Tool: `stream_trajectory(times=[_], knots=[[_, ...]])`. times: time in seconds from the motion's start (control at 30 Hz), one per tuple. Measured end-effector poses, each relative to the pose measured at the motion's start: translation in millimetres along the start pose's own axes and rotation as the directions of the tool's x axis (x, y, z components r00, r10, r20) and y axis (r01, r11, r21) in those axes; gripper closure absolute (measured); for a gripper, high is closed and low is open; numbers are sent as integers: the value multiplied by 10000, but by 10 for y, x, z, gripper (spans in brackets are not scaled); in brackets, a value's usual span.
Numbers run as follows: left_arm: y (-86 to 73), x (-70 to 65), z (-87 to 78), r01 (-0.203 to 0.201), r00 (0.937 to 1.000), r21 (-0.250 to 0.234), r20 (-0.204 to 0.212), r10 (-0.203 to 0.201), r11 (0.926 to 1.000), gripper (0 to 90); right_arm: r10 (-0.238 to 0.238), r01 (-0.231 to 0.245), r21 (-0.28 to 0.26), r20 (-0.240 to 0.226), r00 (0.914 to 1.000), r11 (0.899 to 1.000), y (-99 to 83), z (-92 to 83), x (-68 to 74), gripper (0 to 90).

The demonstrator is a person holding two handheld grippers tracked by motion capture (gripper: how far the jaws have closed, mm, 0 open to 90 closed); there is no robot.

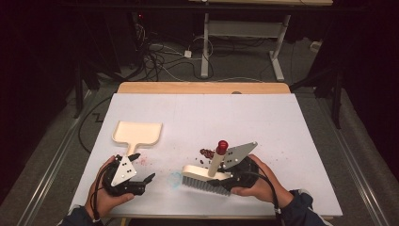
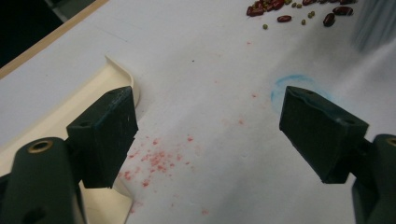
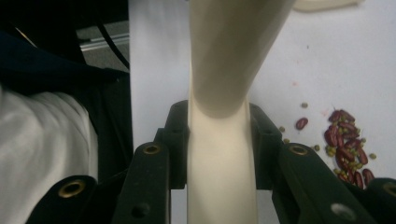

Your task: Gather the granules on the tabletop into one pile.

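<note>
While the right gripper (image 1: 221,178) clamps the light, stiff brush (image 1: 207,178) by its handle, the left gripper (image 1: 141,170) gapes empty at the dustpan's (image 1: 137,133) six o'clock.

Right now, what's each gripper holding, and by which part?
The right gripper is shut on the brush, clamped on its cream handle near the head. The left gripper is open and holds nothing, beside the dustpan.

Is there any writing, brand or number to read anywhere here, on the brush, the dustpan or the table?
None: no readable text shows.
Brush: plain handle with a red cap, no label.
Dustpan: plain cream, no mark.
Table: white sheet with only a blue ring stain and red specks, no letters.
</note>
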State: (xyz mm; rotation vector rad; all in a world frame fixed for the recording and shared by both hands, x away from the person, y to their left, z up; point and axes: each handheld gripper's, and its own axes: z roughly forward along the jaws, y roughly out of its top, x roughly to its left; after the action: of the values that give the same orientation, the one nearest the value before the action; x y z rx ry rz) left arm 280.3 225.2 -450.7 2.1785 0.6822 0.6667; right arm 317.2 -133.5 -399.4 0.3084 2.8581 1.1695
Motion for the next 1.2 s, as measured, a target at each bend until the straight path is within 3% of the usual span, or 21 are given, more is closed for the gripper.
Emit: stream_trajectory(times=[0.07,0.17,0.2,0.33,0.5,0.73,0.93,1.17,1.2], knots=[[-1,-3,5,-50,10000,27,46,50,10000,184,311,-309,209,-65,9995,9993,-27,54,-37,675],[-2,-2,13,-35,10000,33,87,35,10000,184,409,-415,422,157,9990,9982,-71,128,-138,675],[-2,-3,15,-50,9999,43,98,50,10000,184,670,-677,272,243,9975,9973,-75,142,-218,675],[3,-12,23,-110,9998,98,138,109,9999,184,889,-902,224,532,9946,9957,-76,176,-361,674],[0,-16,28,-119,9997,85,225,118,9999,184,1597,-1600,37,472,9860,9871,-114,214,-557,673],[3,-29,40,-189,9992,125,353,184,9997,184,1318,-1315,-105,1233,9836,9913,-58,131,-627,674],[7,-34,49,-218,9992,157,329,213,9996,184,1098,-998,-723,1500,9826,9924,-1,7,-631,674],[5,-32,16,-189,9996,112,199,187,9998,184,829,-597,-1158,2075,9747,9915,-16,-349,-473,674],[5,-30,10,-190,9997,97,184,189,9998,184,844,-589,-1124,2375,9677,9919,-35,-407,-441,674]])
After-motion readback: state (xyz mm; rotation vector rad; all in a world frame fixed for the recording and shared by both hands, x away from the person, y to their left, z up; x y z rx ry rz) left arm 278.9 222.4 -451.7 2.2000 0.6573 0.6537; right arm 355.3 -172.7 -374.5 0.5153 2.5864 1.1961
